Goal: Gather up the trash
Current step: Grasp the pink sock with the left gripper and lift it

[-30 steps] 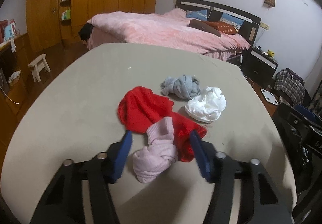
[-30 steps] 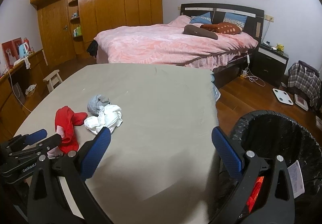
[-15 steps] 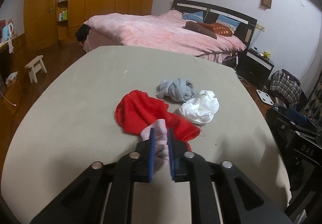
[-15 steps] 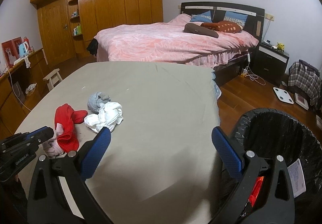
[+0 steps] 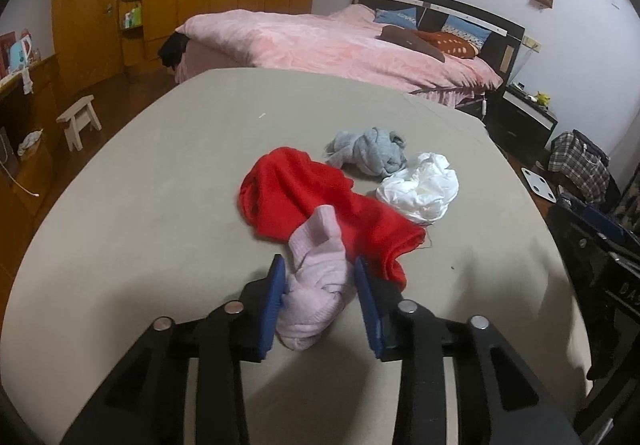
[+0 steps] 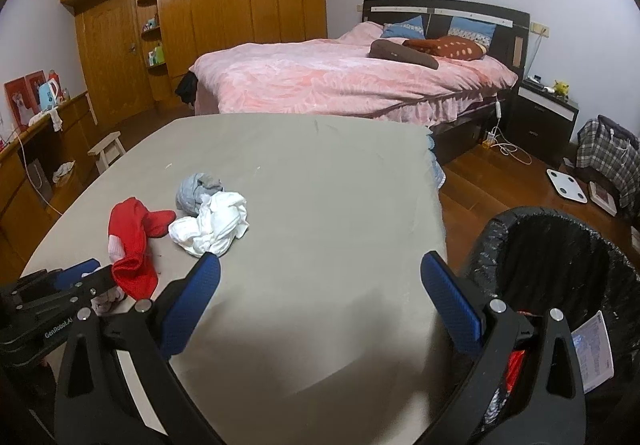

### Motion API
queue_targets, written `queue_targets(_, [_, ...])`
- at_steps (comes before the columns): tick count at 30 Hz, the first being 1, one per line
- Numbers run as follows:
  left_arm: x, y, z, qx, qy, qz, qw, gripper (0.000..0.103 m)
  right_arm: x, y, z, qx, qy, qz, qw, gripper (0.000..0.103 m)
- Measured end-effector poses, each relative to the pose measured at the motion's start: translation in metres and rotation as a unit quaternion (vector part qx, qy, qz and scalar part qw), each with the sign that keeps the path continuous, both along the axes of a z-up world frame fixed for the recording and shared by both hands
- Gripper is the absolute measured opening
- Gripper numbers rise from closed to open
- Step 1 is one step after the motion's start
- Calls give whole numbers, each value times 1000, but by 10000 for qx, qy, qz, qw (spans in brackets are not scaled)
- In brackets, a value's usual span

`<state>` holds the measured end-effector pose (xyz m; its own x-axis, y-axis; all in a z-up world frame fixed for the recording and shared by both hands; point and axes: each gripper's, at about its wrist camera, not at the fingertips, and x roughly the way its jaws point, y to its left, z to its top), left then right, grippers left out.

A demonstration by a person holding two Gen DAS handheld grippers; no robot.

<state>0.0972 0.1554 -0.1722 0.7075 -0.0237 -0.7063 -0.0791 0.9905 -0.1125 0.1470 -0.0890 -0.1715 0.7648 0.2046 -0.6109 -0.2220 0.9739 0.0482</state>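
Your left gripper (image 5: 320, 295) is opening around the pink sock (image 5: 316, 285), which lies on the table (image 5: 160, 173) against the red sock (image 5: 304, 201). Your right gripper (image 6: 320, 301) gapes empty beside the bin (image 6: 560, 265).

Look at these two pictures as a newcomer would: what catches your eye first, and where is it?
The red cloth stands out, lying mid-table with a grey bundle and white wad just beyond it. Nearer, a pink sock sits between the left tool's blue pads, whose jaws are opening. The black bin stands off the table's right edge.
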Motion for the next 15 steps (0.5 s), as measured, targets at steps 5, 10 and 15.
queue_targets(5, [-4, 3, 7, -106, -151, 2, 9998, 28, 0, 4, -1, -8, 14, 65, 10000, 98])
queue_targets(10, [-8, 7, 26, -47, -459, 43, 9989, 28, 3, 8, 0, -4, -20, 119, 9999, 98])
queue_targets(15, [-1, 14, 40, 9, -670, 133, 9977, 28, 12, 18, 3, -4, -91, 201, 9998, 98])
